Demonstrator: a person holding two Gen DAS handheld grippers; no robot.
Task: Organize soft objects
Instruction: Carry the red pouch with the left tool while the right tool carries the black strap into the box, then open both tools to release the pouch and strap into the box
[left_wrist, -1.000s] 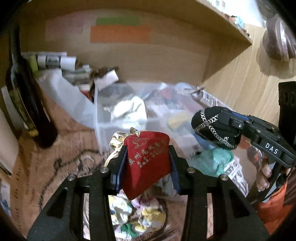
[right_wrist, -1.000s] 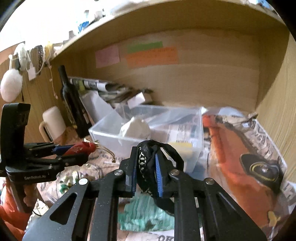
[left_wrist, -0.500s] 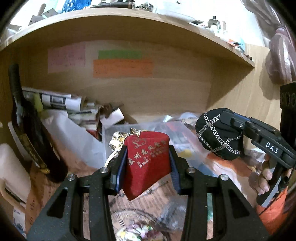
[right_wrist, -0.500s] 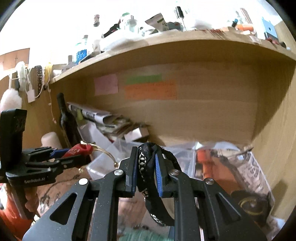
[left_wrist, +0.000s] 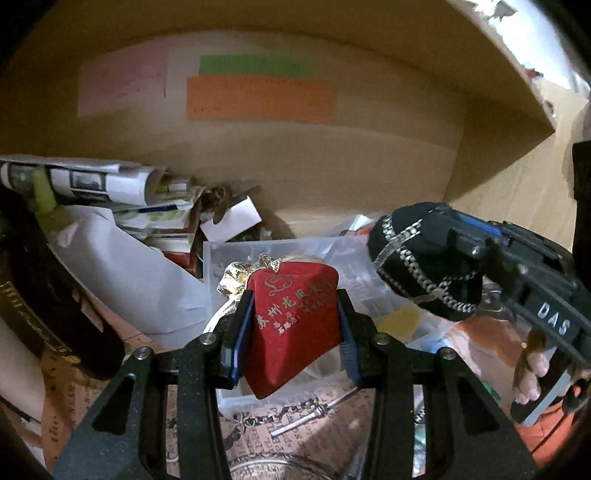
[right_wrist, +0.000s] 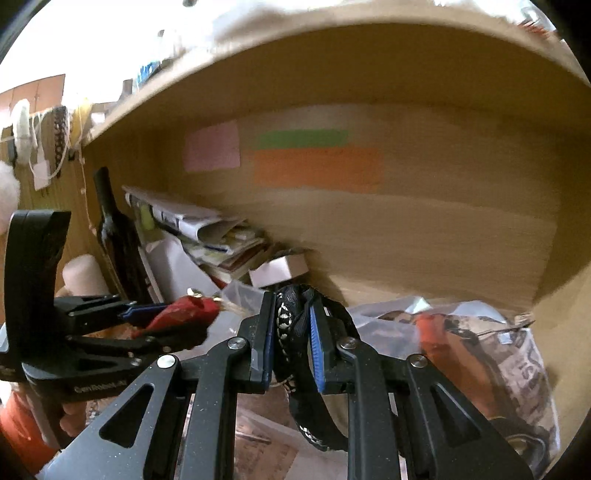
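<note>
Red pouch (left_wrist: 291, 325) clamped between the blue pads of the left gripper (left_wrist: 292, 332), held up in front of the clear bin (left_wrist: 229, 258), gold trim at its top edge. Black pouch (left_wrist: 421, 258) with silver chain pinched tight in the right gripper (left_wrist: 448, 243), held off to the right, above the bin's far side. Gold lettering on the red pouch readable only from the left wrist; from the right wrist, just a thin red edge (right_wrist: 184, 314) in the left gripper (right_wrist: 177, 319). Black pouch (right_wrist: 295, 332) squeezed narrow between the right gripper (right_wrist: 291, 339) pads and hanging below them, seen only from the right wrist. Dark bottle (right_wrist: 118, 232) and rolled newspapers (right_wrist: 184, 218) against the shelf's back wall in both views.
</note>
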